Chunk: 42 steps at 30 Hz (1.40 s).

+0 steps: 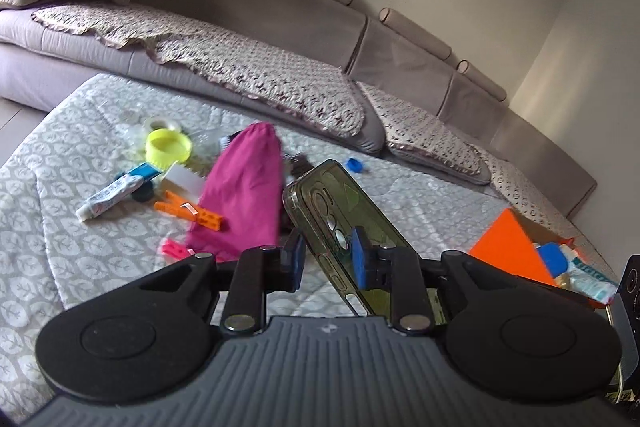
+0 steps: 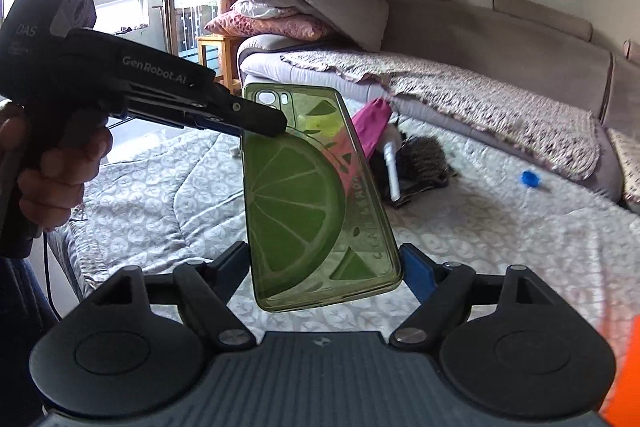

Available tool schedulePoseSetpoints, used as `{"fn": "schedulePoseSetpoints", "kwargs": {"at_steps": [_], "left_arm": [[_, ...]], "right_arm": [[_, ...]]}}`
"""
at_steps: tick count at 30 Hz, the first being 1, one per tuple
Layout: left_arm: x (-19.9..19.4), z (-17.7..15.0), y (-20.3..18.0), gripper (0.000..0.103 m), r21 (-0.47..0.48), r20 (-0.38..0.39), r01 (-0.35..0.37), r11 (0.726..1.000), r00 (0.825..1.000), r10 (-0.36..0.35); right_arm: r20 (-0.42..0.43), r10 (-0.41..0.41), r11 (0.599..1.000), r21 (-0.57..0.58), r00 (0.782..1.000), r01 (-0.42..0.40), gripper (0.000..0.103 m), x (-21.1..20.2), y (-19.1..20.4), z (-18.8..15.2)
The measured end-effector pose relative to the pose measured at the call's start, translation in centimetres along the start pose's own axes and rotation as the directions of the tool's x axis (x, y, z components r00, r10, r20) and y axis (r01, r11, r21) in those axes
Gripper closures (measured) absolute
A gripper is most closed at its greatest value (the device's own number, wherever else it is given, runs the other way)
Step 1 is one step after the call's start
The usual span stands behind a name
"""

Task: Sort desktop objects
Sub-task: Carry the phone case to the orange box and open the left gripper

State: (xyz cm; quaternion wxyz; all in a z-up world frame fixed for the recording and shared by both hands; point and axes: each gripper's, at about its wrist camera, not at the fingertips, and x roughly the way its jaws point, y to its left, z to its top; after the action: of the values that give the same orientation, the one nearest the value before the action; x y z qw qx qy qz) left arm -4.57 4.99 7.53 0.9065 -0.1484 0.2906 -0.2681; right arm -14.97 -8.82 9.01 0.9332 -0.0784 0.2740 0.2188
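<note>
Green lime-slice phone case [image 2: 316, 195] (translucent)

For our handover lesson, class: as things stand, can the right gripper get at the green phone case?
Probably yes. The left gripper holds the phone case up by its camera end, and its lower end appears to hang between the right gripper's open fingers, with nothing blocking them.

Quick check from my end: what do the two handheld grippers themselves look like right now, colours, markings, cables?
Left gripper: black linkage arms with silver pivot screws, blue finger pads, grey ribbed base. From the right wrist view its black pistol-grip body reads "GenRobot.AI" and "DAS", a dark cable below. Right gripper matches: black linkages, blue pad.
</note>
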Motion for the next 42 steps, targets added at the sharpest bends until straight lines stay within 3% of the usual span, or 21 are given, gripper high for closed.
{"fn": "schedulePoseSetpoints", "kwargs": {"at_steps": [8, 16, 22, 28, 34, 35, 36, 37, 38, 39, 40, 41, 42], "left_arm": [[1.7, 1.5, -7.0, 0.077, 0.124, -0.004, 0.091, 0.988, 0.996, -0.091], [7.4, 1.7, -15.9, 0.077, 0.237, -0.057, 0.223, 0.946, 0.975, -0.216], [12.4, 0.8, -21.3, 0.076, 0.291, -0.104, 0.295, 0.910, 0.955, -0.277], [16.2, -0.1, -24.6, 0.075, 0.327, -0.152, 0.355, 0.876, 0.934, -0.322], [18.9, -1.0, -25.4, 0.074, 0.318, -0.209, 0.364, 0.876, 0.928, -0.309], [19.0, -1.4, -25.6, 0.084, 0.328, -0.216, 0.343, 0.880, 0.934, -0.284], [19.4, -1.6, -25.4, 0.085, 0.334, -0.232, 0.333, 0.882, 0.936, -0.265], [19.8, -1.8, -25.0, 0.079, 0.335, -0.248, 0.322, 0.885, 0.937, -0.247], [20.0, -1.9, -24.7, 0.060, 0.335, -0.262, 0.314, 0.889, 0.937, -0.232], [20.0, -2.0, -24.2, 0.049, 0.339, -0.254, 0.298, 0.892, 0.942, -0.218], [19.8, -2.1, -23.8, 0.030, 0.358, -0.215, 0.272, 0.893, 0.955, -0.204], [19.1, -2.3, -23.5, 0.019, 0.383, -0.180, 0.246, 0.891, 0.965, -0.189], [18.6, -2.2, -23.1, 0.019, 0.401, -0.161, 0.231, 0.886, 0.970, -0.180]], "right_arm": [[0.058, -0.119, 0.993, 0.021, 0.991, 0.118, 0.022, -6.7, -3.5, -0.6], [0.049, -0.287, 0.955, 0.090, 0.957, 0.282, 0.022, -13.9, -9.5, -2.7], [-0.047, -0.409, 0.905, 0.106, 0.911, 0.412, 0.022, -17.3, -13.5, -3.8], [-0.205, -0.477, 0.853, 0.125, 0.855, 0.506, 0.022, -17.3, -17.8, -4.7], [-0.341, -0.495, 0.820, 0.120, 0.799, 0.560, 0.022, -15.2, -21.9, -5.6], [-0.350, -0.500, 0.814, 0.123, 0.792, 0.568, 0.023, -15.2, -22.2, -5.8], [-0.359, -0.507, 0.805, 0.128, 0.783, 0.580, 0.023, -15.2, -22.5, -5.9], [-0.374, -0.492, 0.809, 0.138, 0.786, 0.572, 0.022, -14.9, -22.9, -5.9], [-0.391, -0.455, 0.821, 0.165, 0.800, 0.547, 0.022, -14.9, -23.4, -6.0], [-0.390, -0.442, 0.824, 0.179, 0.808, 0.538, 0.023, -14.9, -23.6, -6.1], [-0.388, -0.453, 0.819, 0.174, 0.803, 0.546, 0.023, -14.8, -23.6, -6.2], [-0.380, -0.470, 0.810, 0.174, 0.797, 0.560, 0.019, -14.7, -23.6, -6.3], [-0.361, -0.483, 0.798, 0.194, 0.798, 0.571, 0.007, -14.9, -23.6, -6.3]]}}
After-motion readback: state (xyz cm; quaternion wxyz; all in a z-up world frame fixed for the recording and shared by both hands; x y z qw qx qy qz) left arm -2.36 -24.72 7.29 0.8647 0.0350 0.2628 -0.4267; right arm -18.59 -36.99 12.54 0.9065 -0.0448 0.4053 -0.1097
